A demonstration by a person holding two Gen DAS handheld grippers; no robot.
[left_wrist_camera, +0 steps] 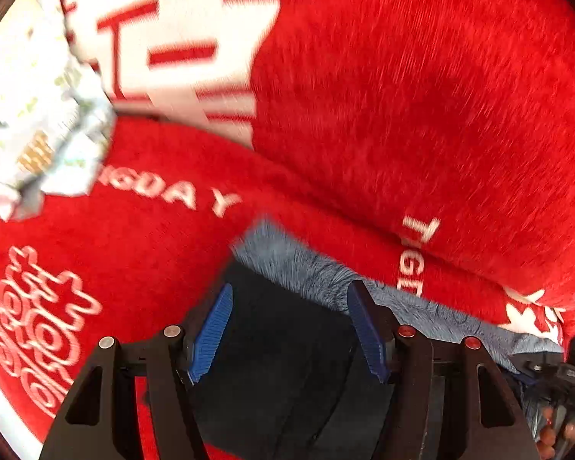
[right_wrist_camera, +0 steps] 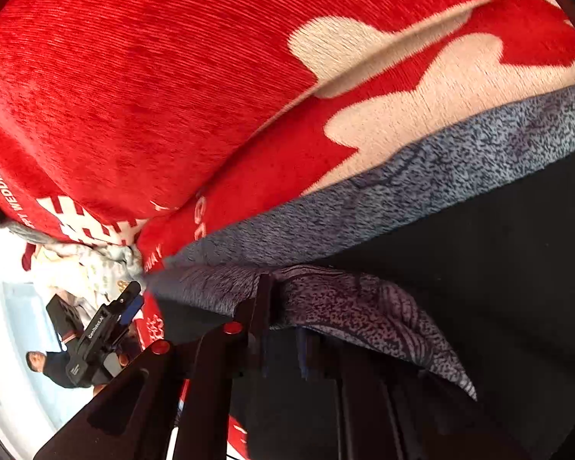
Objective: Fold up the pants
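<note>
A red plush blanket (left_wrist_camera: 421, 88) with white lettering and patterns covers the whole surface, bunched into thick folds; what lies under it cannot be seen. The pants (left_wrist_camera: 287, 345), dark with a grey-blue fleecy lining (left_wrist_camera: 310, 268) turned outward along one edge, lie on the blanket.

In the left wrist view, the left tongs (left_wrist_camera: 291, 329) point down at the pants. Their blue ribbed pads (left_wrist_camera: 211, 341) stand apart with dark cloth below and between them, and neither pad presses on it, so these tongs are open. Beyond them and to the left lies a crumpled pale printed cloth (left_wrist_camera: 46, 130). The picture is blurred.

In the right wrist view, the right tongs (right_wrist_camera: 283, 345) sit under a flap of the fleecy lining (right_wrist_camera: 345, 306) that drapes over their tips. The jaws stand narrowly apart with cloth at them; whether they pinch it cannot be told. The dark pants (right_wrist_camera: 479, 249) spread to the right of these tongs. To their left the other gripper (right_wrist_camera: 107, 326) shows small, with a person (right_wrist_camera: 53, 368) in dark clothing behind it
</note>
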